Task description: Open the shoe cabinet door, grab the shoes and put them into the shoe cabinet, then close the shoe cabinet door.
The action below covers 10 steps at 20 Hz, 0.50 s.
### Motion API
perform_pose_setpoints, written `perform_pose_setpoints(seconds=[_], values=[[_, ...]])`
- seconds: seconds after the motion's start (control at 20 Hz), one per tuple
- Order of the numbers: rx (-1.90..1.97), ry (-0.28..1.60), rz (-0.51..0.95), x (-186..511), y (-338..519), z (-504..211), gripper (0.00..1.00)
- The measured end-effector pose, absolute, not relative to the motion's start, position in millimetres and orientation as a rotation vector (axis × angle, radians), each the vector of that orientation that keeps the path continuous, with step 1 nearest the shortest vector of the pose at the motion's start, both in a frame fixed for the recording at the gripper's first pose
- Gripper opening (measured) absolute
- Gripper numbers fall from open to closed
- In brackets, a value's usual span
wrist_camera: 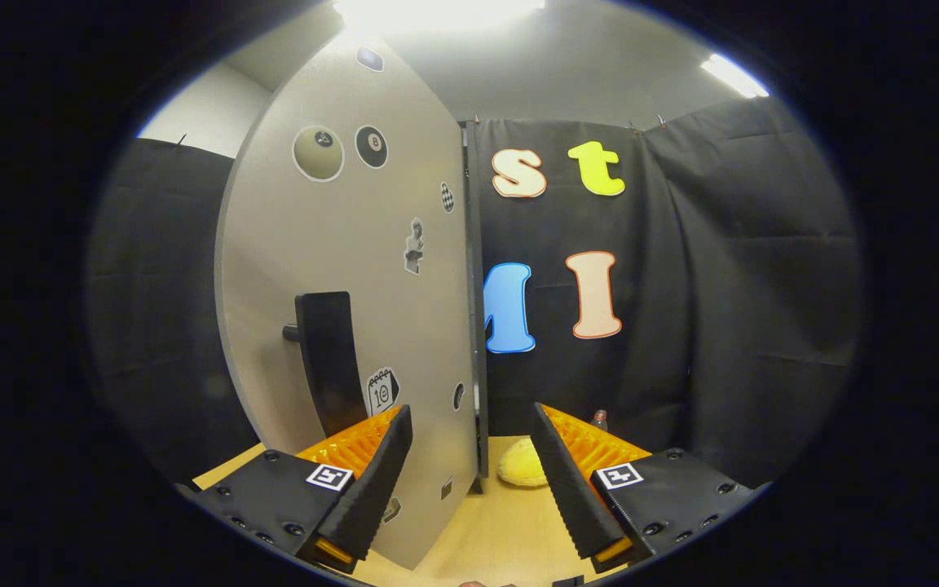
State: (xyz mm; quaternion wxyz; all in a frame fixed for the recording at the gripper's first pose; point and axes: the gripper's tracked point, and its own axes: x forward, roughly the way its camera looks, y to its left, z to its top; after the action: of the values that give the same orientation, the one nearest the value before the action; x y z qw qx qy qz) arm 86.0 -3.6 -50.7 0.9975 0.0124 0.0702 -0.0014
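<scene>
The shoe cabinet door [355, 269] is a tall grey panel with several stickers, standing swung out, its free edge toward me. A dark upright handle [329, 363] is mounted on its face, just beyond my left finger. My gripper [471, 432] is open, and the door's edge runs down between the fingers without either one pressing on it. A yellow, soft-looking shoe [523, 471] lies on the wooden floor [502, 530] just past the door's edge, near my right finger.
Black cloth walls close off the booth behind and to both sides. A small bottle top [599, 419] pokes up behind the right finger. Light wooden floor stretches ahead between the fingers.
</scene>
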Motion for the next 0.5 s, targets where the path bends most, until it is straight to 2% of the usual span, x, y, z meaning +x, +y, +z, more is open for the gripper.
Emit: perform_pose_setpoints(seconds=[0.5], values=[[-0.079,0.085,0.025,118.9,98.4,-34.4,0.93]])
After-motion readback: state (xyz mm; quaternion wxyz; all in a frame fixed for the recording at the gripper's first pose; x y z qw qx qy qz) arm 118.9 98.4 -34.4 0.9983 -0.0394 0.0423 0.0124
